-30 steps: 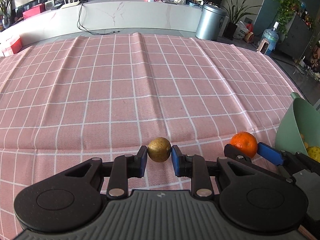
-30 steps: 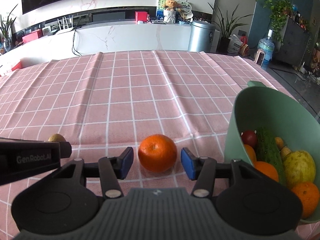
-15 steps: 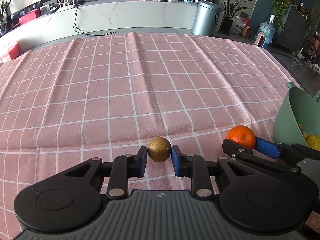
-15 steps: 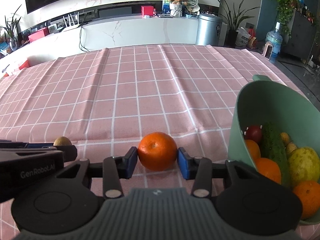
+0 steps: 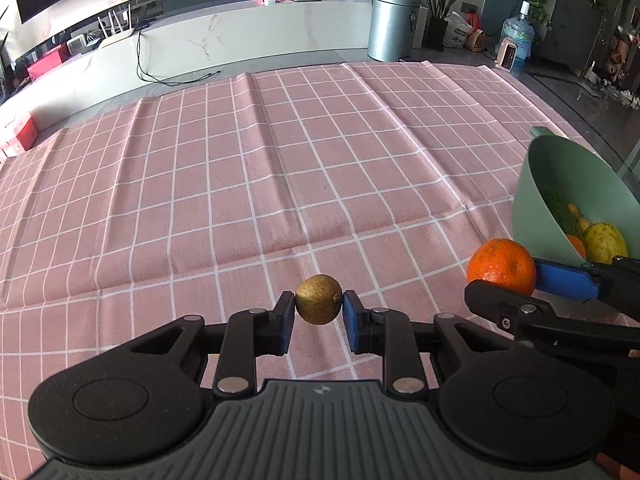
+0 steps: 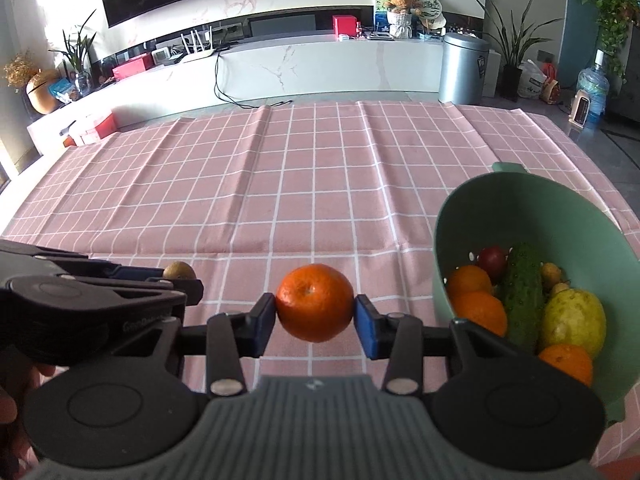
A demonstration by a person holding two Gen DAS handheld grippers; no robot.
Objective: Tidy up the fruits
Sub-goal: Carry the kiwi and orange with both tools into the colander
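My left gripper (image 5: 319, 307) is shut on a small brown round fruit (image 5: 319, 299) and holds it above the pink checked cloth. My right gripper (image 6: 315, 312) is shut on an orange (image 6: 315, 302), lifted off the cloth. The orange also shows in the left wrist view (image 5: 501, 266), and the brown fruit in the right wrist view (image 6: 179, 270). A green bowl (image 6: 532, 204) to the right holds oranges, a cucumber (image 6: 523, 288), a yellow-green fruit (image 6: 574, 322) and a dark red fruit. The bowl's wall shows in the left wrist view (image 5: 560, 172).
The pink checked tablecloth (image 5: 280, 160) covers the table, with creases running across it. Beyond its far edge are a white counter, a metal bin (image 6: 462, 68), plants and a water bottle.
Both grippers have risen with their fruits, so the cloth sits lower in both views. The right gripper closed on the orange about a second ago and has lifted it.
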